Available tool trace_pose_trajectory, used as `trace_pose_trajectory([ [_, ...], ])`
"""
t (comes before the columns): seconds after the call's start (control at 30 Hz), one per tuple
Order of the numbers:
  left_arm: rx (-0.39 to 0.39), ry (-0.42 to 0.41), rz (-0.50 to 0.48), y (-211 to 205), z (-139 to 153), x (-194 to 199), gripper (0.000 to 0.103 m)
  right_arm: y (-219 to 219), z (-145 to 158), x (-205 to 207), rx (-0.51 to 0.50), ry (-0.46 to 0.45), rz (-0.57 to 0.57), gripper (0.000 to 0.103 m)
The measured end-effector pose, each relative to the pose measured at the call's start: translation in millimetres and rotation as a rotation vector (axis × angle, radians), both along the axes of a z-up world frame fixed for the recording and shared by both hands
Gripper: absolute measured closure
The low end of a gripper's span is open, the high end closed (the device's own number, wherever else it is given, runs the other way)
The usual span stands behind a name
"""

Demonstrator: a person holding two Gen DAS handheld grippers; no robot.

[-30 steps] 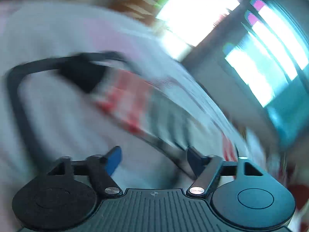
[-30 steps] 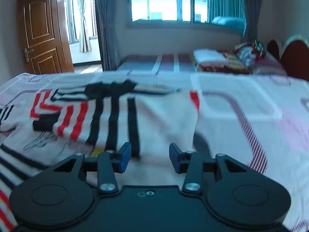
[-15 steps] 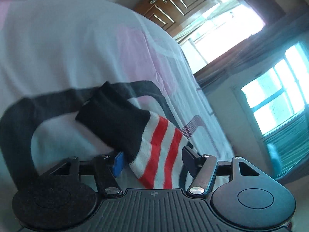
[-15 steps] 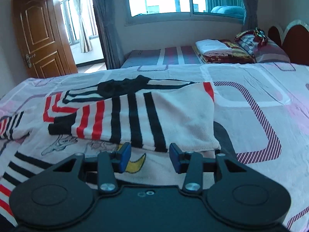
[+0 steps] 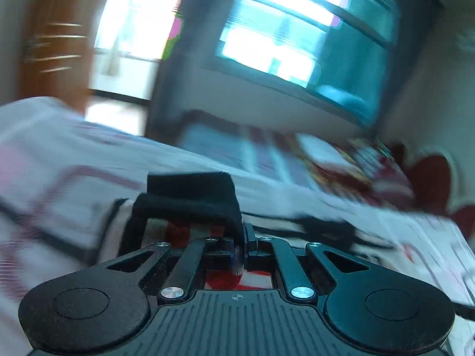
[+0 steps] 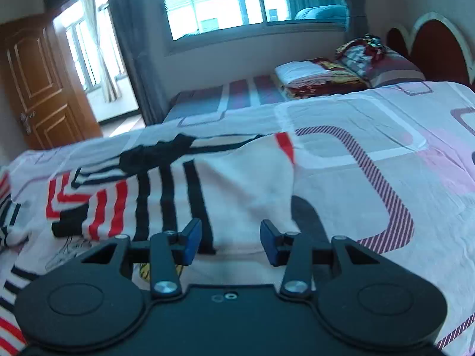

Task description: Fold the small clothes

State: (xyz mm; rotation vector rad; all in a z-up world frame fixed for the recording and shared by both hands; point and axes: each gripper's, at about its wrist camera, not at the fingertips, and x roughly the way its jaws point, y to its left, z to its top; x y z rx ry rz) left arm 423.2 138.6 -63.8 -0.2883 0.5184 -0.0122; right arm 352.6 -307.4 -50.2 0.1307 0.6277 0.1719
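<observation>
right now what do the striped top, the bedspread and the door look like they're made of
Striped top: soft knit fabric, matte; it drapes and creases, and the black cuff pinched by the left gripper looks fuzzy, maybe ribbed. Bedspread: thin printed woven cloth, likely cotton, smooth with fine wrinkles. Door: brown wood or wood veneer with raised panels and a slight sheen.

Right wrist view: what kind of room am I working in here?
Most likely a home bedroom: a bed under a patterned bedsheet, pillows against a red headboard, a curtained window and a wooden door.
</observation>
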Motion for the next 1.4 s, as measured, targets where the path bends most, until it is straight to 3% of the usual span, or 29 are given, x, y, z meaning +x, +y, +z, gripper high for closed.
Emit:
trace_pose_trajectory([
  [0.2, 0.122, 0.109, -0.233, -144, -30, 46, 0.098, -18, -2, -2, 0.034, 0.010, -0.057, 0.061],
  [0.3, 0.197, 0.182, -0.327, -192, -44, 56, 0.097, -26, -2, -2, 0.042, 0.014, -0.071, 0.060],
  [0.33, 0.236, 0.191, -0.338, -208, -44, 48, 0.091, -29, -2, -1, 0.049, 0.018, -0.075, 0.059],
  [0.37, 0.284, 0.188, -0.349, -222, -45, 42, 0.078, -32, -2, -1, 0.062, 0.022, -0.080, 0.057],
  [0.4, 0.285, 0.164, -0.383, -231, -44, 33, 0.041, -34, -2, 0, 0.079, 0.025, -0.084, 0.055],
  [0.43, 0.265, 0.144, -0.409, -233, -41, 28, 0.027, -36, -2, 1, 0.102, 0.027, -0.089, 0.051],
  [0.47, 0.254, 0.104, -0.417, -235, -35, 18, 0.027, -37, -2, 2, 0.125, 0.028, -0.094, 0.049],
  [0.53, 0.235, 0.067, -0.412, -227, -23, 2, 0.027, -38, -3, 4, 0.182, 0.031, -0.098, 0.049],
  [0.6, 0.181, 0.047, -0.345, -198, -13, -23, 0.028, -33, -3, 9, 0.255, 0.035, -0.074, 0.049],
  [0.7, 0.176, 0.023, -0.203, -140, -7, -61, 0.040, -9, -1, 19, 0.293, 0.028, -0.008, 0.049],
  [0.8, 0.271, 0.065, -0.053, -88, -20, -91, 0.041, 31, 0, 32, 0.235, 0.015, 0.093, 0.049],
  [0.87, 0.286, 0.135, 0.008, -54, -30, -97, 0.041, 60, -6, 43, 0.176, 0.032, 0.183, 0.047],
  [0.97, 0.309, 0.192, 0.011, -34, -41, -91, 0.041, 102, -12, 53, 0.056, 0.033, 0.295, 0.041],
  [1.1, 0.353, 0.192, 0.029, -29, -45, -76, 0.041, 134, -11, 70, -0.075, -0.010, 0.269, 0.046],
  [1.13, 0.338, 0.185, 0.035, -30, -46, -66, 0.041, 137, -10, 75, -0.081, -0.009, 0.265, 0.053],
  [1.17, 0.316, 0.164, 0.047, -26, -43, -66, 0.041, 137, -8, 79, -0.088, -0.004, 0.258, 0.079],
  [1.2, 0.306, 0.151, 0.055, -26, -42, -64, 0.042, 136, -7, 83, -0.094, 0.003, 0.244, 0.092],
  [1.27, 0.280, 0.155, 0.076, -20, -43, -60, 0.051, 130, -2, 82, -0.081, -0.010, 0.224, 0.095],
  [1.4, 0.210, 0.185, 0.100, -14, -62, -42, 0.051, 90, 0, 68, 0.068, -0.016, 0.174, 0.098],
])
